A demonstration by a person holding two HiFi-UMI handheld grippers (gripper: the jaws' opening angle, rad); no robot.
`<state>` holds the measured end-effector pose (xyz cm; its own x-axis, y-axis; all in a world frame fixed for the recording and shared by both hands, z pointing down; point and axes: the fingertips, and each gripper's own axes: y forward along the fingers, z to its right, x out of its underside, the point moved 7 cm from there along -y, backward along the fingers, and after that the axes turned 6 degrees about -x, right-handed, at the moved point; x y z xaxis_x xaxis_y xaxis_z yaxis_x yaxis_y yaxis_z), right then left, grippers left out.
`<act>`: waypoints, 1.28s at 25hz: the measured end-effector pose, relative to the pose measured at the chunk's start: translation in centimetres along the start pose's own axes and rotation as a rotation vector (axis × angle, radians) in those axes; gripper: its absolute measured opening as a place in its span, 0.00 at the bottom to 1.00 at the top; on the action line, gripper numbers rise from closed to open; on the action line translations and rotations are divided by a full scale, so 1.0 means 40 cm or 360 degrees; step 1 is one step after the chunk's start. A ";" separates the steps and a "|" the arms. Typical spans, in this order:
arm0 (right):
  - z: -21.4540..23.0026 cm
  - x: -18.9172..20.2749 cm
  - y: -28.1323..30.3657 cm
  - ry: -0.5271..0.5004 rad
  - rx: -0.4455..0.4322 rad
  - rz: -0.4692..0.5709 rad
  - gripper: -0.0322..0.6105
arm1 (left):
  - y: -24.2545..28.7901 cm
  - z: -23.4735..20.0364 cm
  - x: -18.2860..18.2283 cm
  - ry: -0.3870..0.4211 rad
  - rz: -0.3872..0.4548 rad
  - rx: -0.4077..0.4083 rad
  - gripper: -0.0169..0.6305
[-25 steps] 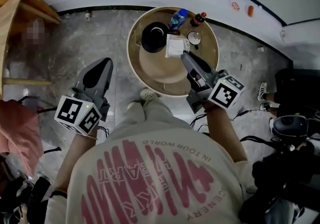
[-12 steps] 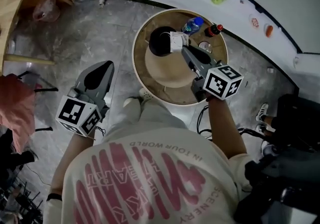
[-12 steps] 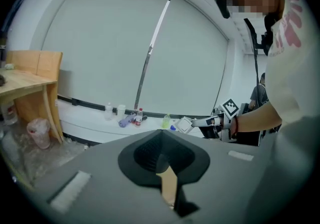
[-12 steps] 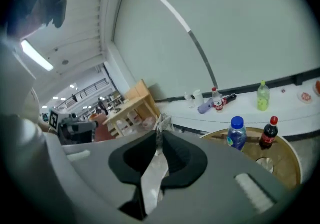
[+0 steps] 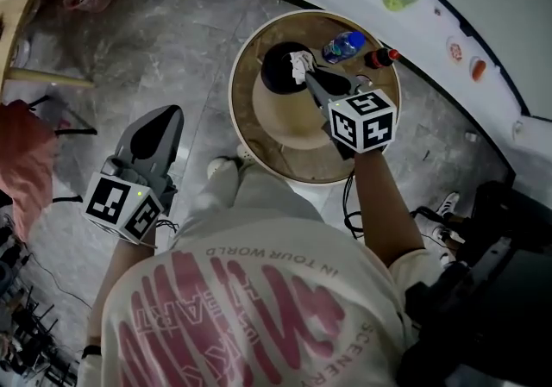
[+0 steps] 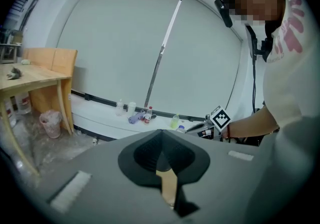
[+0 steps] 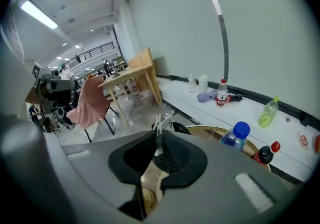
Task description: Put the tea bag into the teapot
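while pinched in the clamped right gripper (image 5: pixel 305 77), tea bag (image 5: pixel 299 63) held over the black teapot (image 5: pixel 278 71) on the round counter (image 5: pixel 276 137); left gripper (image 5: pixel 164 121) closed on nothing (low, over the floor).

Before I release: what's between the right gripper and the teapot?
Only the tea bag, pinched in the right gripper's jaws and sticking out toward the teapot. The head view shows it overlapping the teapot's edge, with nothing else between.

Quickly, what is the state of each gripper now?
Left gripper: closed, holding nothing.
Right gripper: closed on the tea bag.
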<state>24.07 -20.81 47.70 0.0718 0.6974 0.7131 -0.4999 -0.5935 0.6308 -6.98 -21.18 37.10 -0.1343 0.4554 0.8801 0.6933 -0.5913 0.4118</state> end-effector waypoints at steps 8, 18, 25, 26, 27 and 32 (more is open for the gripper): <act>0.037 0.020 0.054 0.0034 0.0034 -0.0179 0.12 | -0.018 -0.004 0.022 -0.0049 -0.0020 -0.0095 0.05; 0.062 0.024 0.115 0.0057 0.0041 -0.0300 0.12 | -0.073 -0.017 0.066 -0.0111 -0.0049 -0.0205 0.05; 0.058 0.036 0.158 -0.0076 0.0035 -0.0463 0.12 | -0.103 -0.027 0.080 -0.0151 -0.0018 -0.0269 0.05; 0.059 0.036 0.163 -0.0085 0.0038 -0.0483 0.12 | -0.107 -0.029 0.082 -0.0154 -0.0016 -0.0275 0.05; 0.059 0.037 0.168 -0.0093 0.0040 -0.0503 0.12 | -0.110 -0.031 0.084 -0.0159 -0.0013 -0.0283 0.05; 0.057 0.040 0.194 -0.0134 0.0028 -0.0598 0.12 | -0.132 -0.047 0.093 -0.0193 -0.0005 -0.0331 0.05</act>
<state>22.28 -25.23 54.42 0.3181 0.8327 0.4534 -0.4104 -0.3102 0.8576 -12.48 -17.60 38.63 -0.0417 0.5267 0.8490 0.5304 -0.7085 0.4656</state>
